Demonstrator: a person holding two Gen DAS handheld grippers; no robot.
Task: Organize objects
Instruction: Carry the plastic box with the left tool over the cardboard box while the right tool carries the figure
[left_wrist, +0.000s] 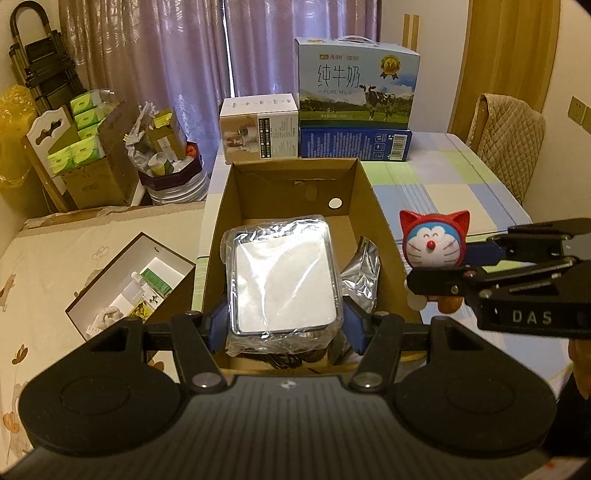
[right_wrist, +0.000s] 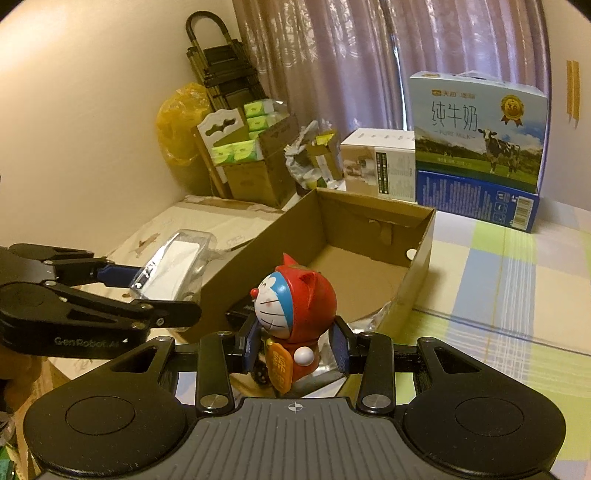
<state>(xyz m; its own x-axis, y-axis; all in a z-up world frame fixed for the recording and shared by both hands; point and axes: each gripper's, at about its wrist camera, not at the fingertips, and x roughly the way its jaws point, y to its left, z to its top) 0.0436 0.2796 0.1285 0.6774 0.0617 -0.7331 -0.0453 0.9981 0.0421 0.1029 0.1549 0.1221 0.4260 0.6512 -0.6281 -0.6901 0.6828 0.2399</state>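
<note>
An open brown cardboard box (left_wrist: 373, 206) (right_wrist: 240, 266) stands on a checked tablecloth (left_wrist: 443, 184). My left gripper (left_wrist: 284, 321) (right_wrist: 155, 291) is shut on a plastic-wrapped white packet (left_wrist: 284, 269) (right_wrist: 173, 266), holding it above the box's near end. A crumpled silver foil bag (left_wrist: 362, 273) (right_wrist: 373, 321) lies inside the box by its right wall. My right gripper (right_wrist: 295, 345) (left_wrist: 448, 267) is shut on a Doraemon figurine in a red cat hood (right_wrist: 295, 314) (left_wrist: 432, 240), holding it upright just beyond the box's right wall. The far half of the box floor is bare.
A milk carton (left_wrist: 354, 85) on a blue box, and a white box (left_wrist: 258, 127), stand behind the cardboard box. An open box of small items (left_wrist: 129, 280) lies on the bed to the left. Boxes of tissue packs (left_wrist: 81, 125) and a quilt-covered chair (left_wrist: 509, 136) flank the table.
</note>
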